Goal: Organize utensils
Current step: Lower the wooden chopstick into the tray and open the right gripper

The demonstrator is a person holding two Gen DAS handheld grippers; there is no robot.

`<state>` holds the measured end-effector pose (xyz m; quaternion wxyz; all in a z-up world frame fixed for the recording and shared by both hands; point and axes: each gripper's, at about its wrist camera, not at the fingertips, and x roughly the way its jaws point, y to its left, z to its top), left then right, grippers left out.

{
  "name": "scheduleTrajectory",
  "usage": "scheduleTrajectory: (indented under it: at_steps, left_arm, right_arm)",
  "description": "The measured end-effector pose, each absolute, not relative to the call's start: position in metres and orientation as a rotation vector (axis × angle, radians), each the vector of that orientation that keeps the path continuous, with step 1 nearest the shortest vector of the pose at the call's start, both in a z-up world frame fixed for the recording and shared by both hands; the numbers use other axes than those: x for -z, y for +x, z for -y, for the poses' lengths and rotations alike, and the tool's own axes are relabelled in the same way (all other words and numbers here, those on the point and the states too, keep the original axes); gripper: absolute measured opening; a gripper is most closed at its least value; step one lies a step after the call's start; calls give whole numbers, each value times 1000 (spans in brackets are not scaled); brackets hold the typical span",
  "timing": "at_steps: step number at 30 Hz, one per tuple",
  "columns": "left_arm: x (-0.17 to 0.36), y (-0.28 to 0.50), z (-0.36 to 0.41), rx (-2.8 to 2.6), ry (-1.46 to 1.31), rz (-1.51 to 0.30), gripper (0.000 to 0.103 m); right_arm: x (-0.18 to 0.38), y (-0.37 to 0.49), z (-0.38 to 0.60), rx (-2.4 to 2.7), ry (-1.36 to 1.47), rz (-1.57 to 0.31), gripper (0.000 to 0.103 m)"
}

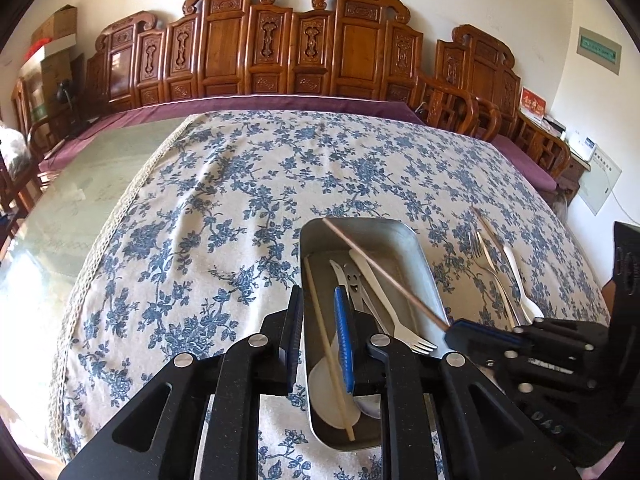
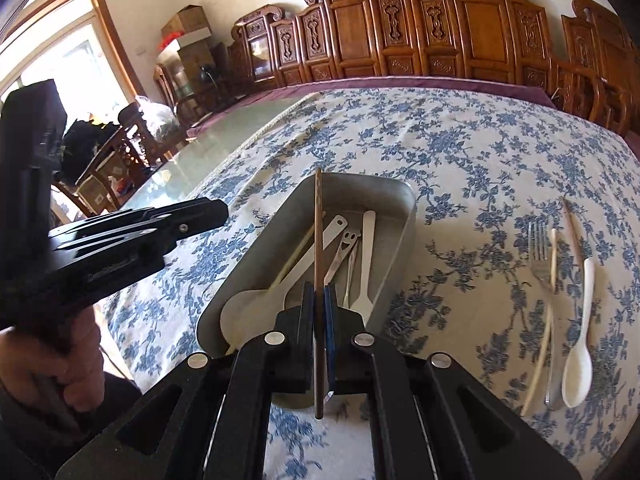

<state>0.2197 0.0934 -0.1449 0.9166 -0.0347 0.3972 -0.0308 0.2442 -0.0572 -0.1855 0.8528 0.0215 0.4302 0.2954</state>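
A grey metal tray (image 1: 416, 256) (image 2: 396, 216) sits on the flowered tablecloth and holds several utensils: a white spoon (image 1: 328, 384), a pale chopstick (image 1: 328, 344), a white fork (image 1: 400, 320), and a smiley-face metal piece (image 2: 347, 240). My right gripper (image 2: 320, 312) (image 1: 460, 330) is shut on a dark brown chopstick (image 2: 318, 240) (image 1: 380, 268), held over the tray. My left gripper (image 1: 320, 320) is open, its jaws straddling the tray's left wall. It also shows at the left of the right wrist view (image 2: 208, 210).
To the right of the tray lie a metal fork (image 2: 540, 256), a white spoon (image 2: 580, 344), a pale chopstick (image 2: 546, 320) and another chopstick (image 2: 572, 228). Carved wooden chairs (image 1: 280, 48) line the far table edge. Bare glass tabletop (image 1: 88, 184) lies left.
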Motion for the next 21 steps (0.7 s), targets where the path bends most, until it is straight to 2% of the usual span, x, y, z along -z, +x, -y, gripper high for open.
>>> scheduleTrajectory:
  at_steps: [11, 21]
  left_arm:
    - [147, 220, -93, 60, -67, -820, 15]
    - [148, 220, -89, 69, -66, -822, 15]
  right_arm:
    - [207, 249, 44, -630, 62, -939, 8]
    - [195, 242, 58, -665, 80, -884, 10]
